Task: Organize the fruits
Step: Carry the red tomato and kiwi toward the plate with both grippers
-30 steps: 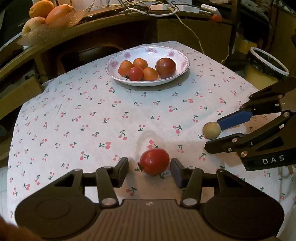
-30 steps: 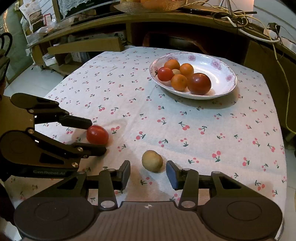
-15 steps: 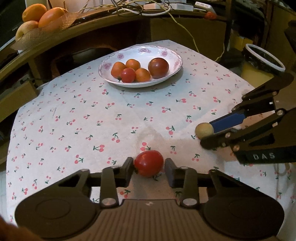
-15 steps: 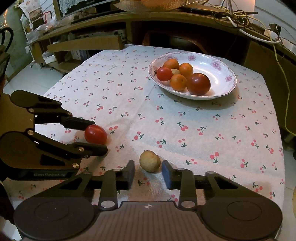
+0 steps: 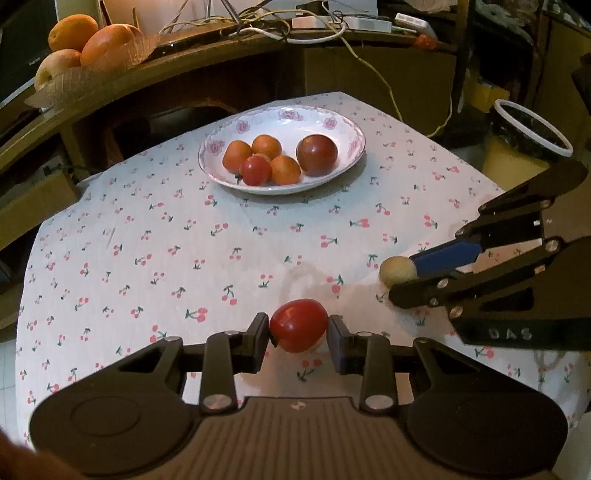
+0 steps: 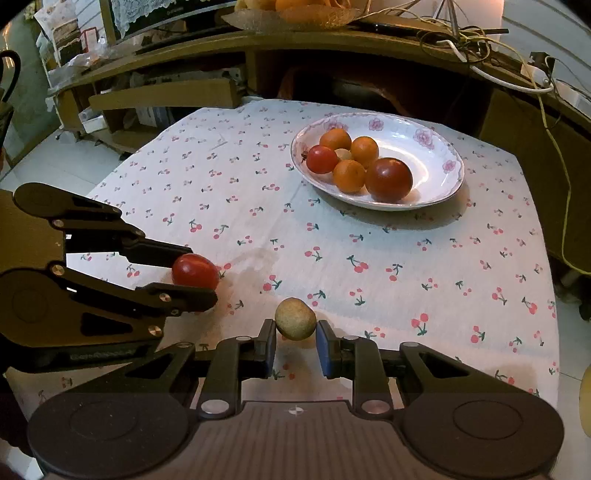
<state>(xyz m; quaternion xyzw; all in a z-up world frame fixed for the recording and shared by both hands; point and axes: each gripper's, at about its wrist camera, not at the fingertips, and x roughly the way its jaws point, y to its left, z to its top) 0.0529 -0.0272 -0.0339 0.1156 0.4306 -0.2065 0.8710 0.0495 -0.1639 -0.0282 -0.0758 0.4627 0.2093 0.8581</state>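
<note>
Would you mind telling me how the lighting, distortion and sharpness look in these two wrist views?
Left wrist view: warm, dim light; fisheye bends the shelf edge; red tomato sharp, throwing a soft shadow. Right wrist view: cooler light on the tablecloth; glare on the plate; dark vignetted corners; tan fruit sharp.

We're in a lived-in home room: ahead of the grippers a table under a cherry-print cloth (image 5: 155, 236) carries a flowered plate (image 5: 343, 122) of fruit. Beyond it runs a wooden shelf (image 6: 332, 40) with tangled cables (image 5: 280, 22), and a fruit basket (image 5: 74, 77) sits far left.
</note>
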